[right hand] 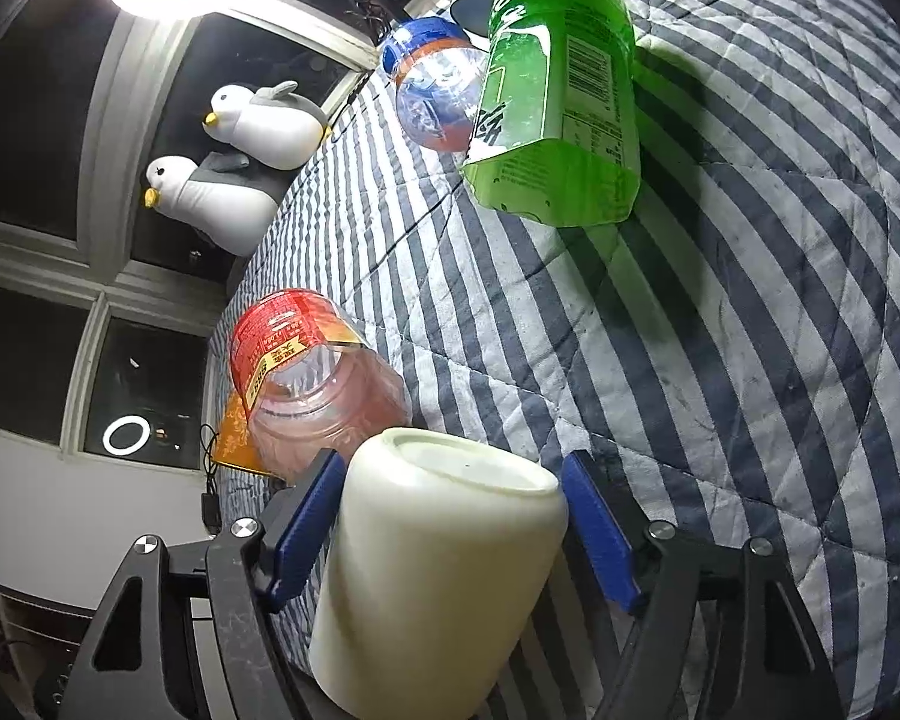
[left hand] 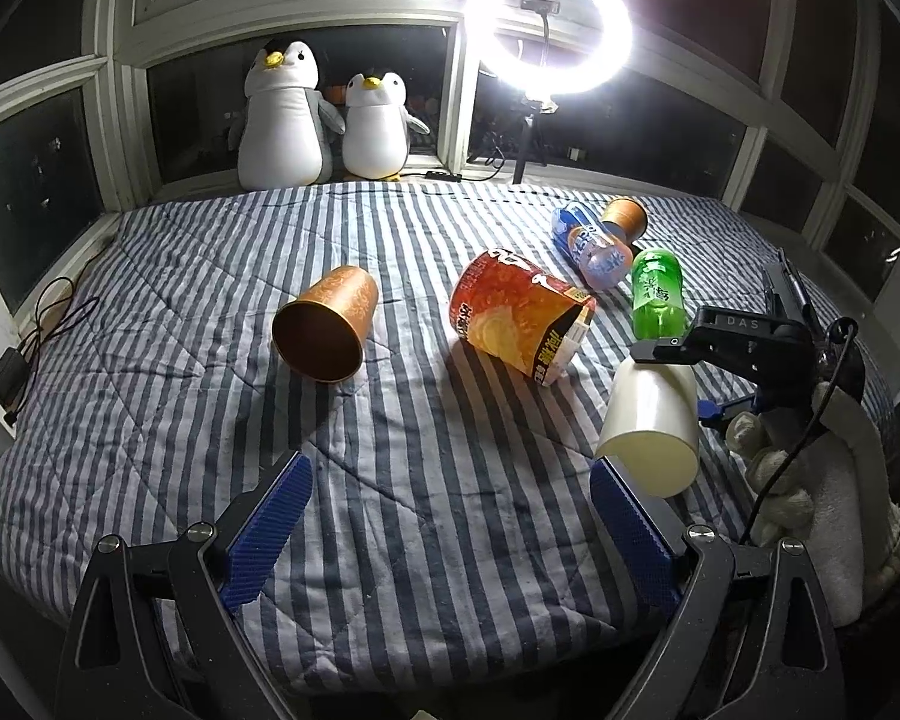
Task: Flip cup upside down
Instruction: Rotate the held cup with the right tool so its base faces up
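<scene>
Tilting above the striped bed (left hand: 390, 480), the cream cup (right hand: 444, 564) sits between the right gripper (right hand: 450, 528) jaws, its blue pads (right hand: 306, 534) close against its sides; whether they press it cannot be told. Plain and glossy, the cup shows its recessed base to the right wrist camera and, from the left, hangs mouth-down at the bed's right side. The left gripper (left hand: 450, 534) is spread wide around nothing. An orange noodle tub (left hand: 519, 318), a copper cup (left hand: 325, 324), a green bottle (left hand: 657, 294) and a blue-labelled bottle (left hand: 591, 246) lie nearby. "DAS" reads on the right gripper's black body.
</scene>
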A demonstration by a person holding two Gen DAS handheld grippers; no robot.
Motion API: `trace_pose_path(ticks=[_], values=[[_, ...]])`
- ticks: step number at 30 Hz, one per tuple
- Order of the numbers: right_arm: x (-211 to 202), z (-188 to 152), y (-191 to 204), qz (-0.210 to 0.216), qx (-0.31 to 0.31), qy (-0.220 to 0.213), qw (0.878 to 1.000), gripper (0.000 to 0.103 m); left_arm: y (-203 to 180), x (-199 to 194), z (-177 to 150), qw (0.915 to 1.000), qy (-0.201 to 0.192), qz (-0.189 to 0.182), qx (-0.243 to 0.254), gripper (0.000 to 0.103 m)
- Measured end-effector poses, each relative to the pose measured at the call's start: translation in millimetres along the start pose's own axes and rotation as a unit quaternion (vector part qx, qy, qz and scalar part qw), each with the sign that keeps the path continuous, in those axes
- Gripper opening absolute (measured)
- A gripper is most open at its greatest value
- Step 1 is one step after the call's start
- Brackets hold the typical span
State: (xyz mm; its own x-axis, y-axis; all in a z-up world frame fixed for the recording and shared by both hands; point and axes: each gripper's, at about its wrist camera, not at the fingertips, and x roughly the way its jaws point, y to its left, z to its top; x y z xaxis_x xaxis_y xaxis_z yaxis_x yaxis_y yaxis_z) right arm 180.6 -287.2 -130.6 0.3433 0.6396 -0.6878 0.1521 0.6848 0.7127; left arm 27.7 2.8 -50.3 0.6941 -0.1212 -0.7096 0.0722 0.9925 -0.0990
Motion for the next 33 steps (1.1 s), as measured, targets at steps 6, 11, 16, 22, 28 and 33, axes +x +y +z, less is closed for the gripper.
trace_pose_path(ticks=[6,11,16,22,28,33], values=[[-4,-3,4,-0.002,-0.013,-0.007,1.000,0.071,3,2,0,1.0000,0.001,-0.003,-0.005,0.096],[-10,-5,11,-0.010,-0.033,-0.020,0.999,0.071,2,1,1,1.0000,-0.001,-0.005,-0.004,0.096],[-25,-10,23,-0.022,-0.076,-0.055,0.995,0.071,1,0,2,0.9999,-0.004,-0.009,-0.005,0.096],[-36,-21,45,-0.045,-0.150,-0.096,0.983,0.071,-4,1,2,0.9999,-0.002,-0.013,-0.002,0.096],[-40,-35,67,-0.083,-0.223,-0.129,0.963,0.071,-4,0,2,0.9999,-0.002,-0.015,-0.004,0.096],[-45,-49,81,-0.124,-0.289,-0.159,0.936,0.070,-3,-1,2,0.9998,-0.002,-0.018,-0.006,0.096]])
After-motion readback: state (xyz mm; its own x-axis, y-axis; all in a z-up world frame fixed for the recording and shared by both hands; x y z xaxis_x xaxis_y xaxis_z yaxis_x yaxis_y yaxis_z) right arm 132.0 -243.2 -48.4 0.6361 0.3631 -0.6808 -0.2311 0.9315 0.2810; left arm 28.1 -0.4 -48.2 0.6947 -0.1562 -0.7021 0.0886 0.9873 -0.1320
